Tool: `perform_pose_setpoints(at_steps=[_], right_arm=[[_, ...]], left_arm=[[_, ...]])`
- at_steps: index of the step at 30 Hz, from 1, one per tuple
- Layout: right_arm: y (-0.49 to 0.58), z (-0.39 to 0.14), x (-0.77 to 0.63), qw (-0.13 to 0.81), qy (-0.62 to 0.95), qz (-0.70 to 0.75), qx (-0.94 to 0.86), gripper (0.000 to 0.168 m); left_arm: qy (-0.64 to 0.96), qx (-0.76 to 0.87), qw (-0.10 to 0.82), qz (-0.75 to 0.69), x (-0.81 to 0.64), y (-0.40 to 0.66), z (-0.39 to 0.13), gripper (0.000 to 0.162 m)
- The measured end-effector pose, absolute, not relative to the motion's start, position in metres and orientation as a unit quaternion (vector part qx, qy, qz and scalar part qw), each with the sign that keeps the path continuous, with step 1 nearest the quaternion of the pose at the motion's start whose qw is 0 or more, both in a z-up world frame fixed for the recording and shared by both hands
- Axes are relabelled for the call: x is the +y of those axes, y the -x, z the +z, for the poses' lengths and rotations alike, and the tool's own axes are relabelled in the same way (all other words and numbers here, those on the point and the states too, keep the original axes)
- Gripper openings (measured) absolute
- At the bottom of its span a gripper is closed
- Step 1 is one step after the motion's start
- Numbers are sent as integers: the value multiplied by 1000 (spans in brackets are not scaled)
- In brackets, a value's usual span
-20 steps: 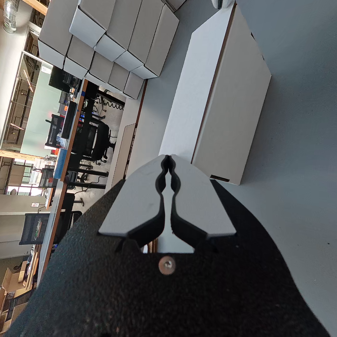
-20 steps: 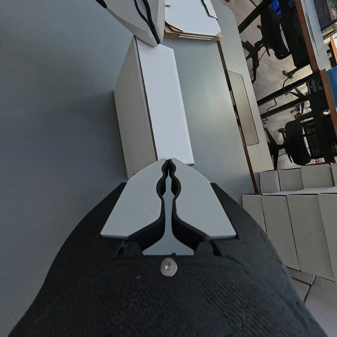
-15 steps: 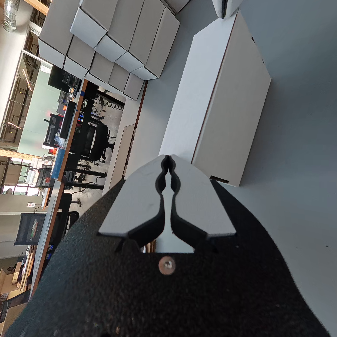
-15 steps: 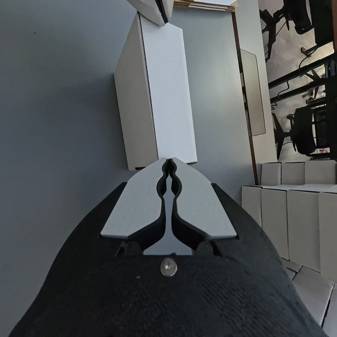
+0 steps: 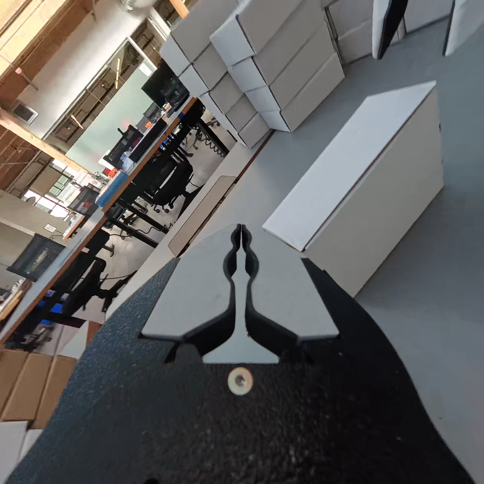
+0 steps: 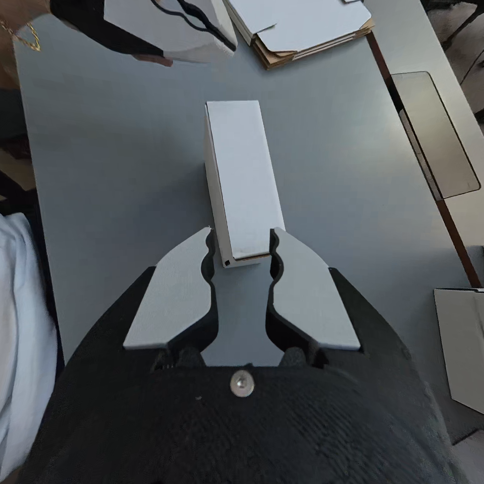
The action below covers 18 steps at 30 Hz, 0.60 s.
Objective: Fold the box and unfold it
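Observation:
A closed white cardboard box (image 6: 243, 178) lies on the grey table (image 6: 104, 157). It also shows in the left wrist view (image 5: 366, 183). My right gripper (image 6: 241, 231) is open, looking down on the box, with its fingertips on either side of the box's near end. I cannot tell whether they touch it. My left gripper (image 5: 241, 227) is shut and empty, just left of the box's near corner. It shows in the right wrist view (image 6: 230, 44) above the table beyond the box's far end.
A stack of folded white boxes (image 5: 262, 65) stands at the back of the table. A pile of flat cardboard blanks (image 6: 301, 28) lies past the box's far end. More folded boxes (image 6: 461, 340) are at the right. A person's white sleeve (image 6: 15, 288) is at the left edge.
My right gripper has opened, risen and tipped down over the box's near end. My left gripper has stayed shut and has swung away from the box's end.

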State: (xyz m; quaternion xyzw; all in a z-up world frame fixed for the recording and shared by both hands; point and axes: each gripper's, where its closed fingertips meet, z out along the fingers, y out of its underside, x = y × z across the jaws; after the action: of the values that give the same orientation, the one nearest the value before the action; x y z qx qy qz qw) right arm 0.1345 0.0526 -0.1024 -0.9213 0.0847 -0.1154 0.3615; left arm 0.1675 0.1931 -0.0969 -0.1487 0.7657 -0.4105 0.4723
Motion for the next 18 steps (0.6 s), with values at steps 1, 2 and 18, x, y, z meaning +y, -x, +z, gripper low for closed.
perform_pose_setpoints(at_steps=[1,2,18], right_arm=[[-134,-94,58,375,918,-94,92,52],[-132,-89,63,376,919,-70,95,66],[-154,-152,129,157,987,-28,19,85]], left_arm=[[181,744,451,-458,194,-163,-89,10],[207,727,421,-502,193,-157,-83,17],[330,723,278,-539,207,-134,-121,68]])
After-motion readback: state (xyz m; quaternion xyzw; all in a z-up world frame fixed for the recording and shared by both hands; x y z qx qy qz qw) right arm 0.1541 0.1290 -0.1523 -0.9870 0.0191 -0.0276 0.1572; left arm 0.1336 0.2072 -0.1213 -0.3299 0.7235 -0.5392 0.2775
